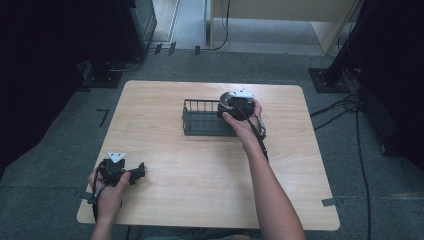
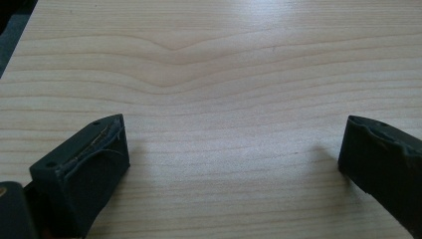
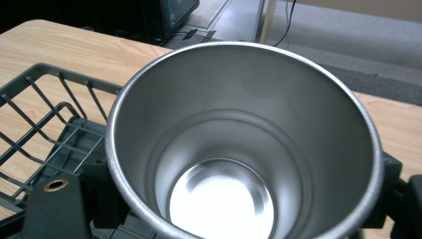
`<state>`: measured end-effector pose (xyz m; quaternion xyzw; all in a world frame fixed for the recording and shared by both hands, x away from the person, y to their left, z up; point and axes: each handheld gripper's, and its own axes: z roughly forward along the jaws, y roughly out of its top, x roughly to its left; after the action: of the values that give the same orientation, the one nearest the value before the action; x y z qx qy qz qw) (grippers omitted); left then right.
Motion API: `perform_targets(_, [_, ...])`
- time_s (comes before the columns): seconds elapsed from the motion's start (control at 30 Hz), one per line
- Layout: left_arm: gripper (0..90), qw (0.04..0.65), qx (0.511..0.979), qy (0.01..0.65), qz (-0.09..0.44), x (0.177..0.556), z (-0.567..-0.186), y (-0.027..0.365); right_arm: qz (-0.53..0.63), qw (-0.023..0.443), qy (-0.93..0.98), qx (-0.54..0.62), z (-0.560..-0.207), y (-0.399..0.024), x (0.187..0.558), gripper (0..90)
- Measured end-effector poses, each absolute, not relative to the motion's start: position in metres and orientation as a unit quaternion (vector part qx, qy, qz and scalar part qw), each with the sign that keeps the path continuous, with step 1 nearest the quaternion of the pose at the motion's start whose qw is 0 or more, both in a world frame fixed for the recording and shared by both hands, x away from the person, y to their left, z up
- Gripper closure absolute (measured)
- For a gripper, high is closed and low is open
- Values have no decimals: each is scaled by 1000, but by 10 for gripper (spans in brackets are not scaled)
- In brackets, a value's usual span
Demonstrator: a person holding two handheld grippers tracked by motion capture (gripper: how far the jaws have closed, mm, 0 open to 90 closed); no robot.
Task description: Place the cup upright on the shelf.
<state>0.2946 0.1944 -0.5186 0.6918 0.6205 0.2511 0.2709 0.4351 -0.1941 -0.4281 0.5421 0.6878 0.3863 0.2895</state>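
Note:
A shiny steel cup [image 3: 239, 124], mouth toward the camera and empty inside, sits between the jaws of my right gripper [image 3: 244, 199], which is shut on it. In the high view that right gripper [image 1: 234, 107] holds the cup [image 1: 228, 98] over the right end of a dark wire basket [image 1: 200, 120] at the middle of the wooden table [image 1: 200, 200]. The basket's bars [image 3: 45, 129] lie just left of and below the cup. My left gripper [image 1: 139, 173] rests near the table's front left corner. Its jaws [image 2: 234, 154] stand wide open over bare wood [image 2: 199, 59].
Grey carpet surrounds the table. Cables [image 1: 345, 107] run across the floor at the right, near a black stand base [image 1: 327, 80]. Dark equipment [image 1: 135, 25] stands beyond the far left corner.

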Motion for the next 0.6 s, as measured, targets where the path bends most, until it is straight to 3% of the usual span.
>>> perform_targets(0.6, [0, 271, 692, 620, 251, 295, -519, 194, 361, 272, 708, 542, -443, -189, 435, 176])
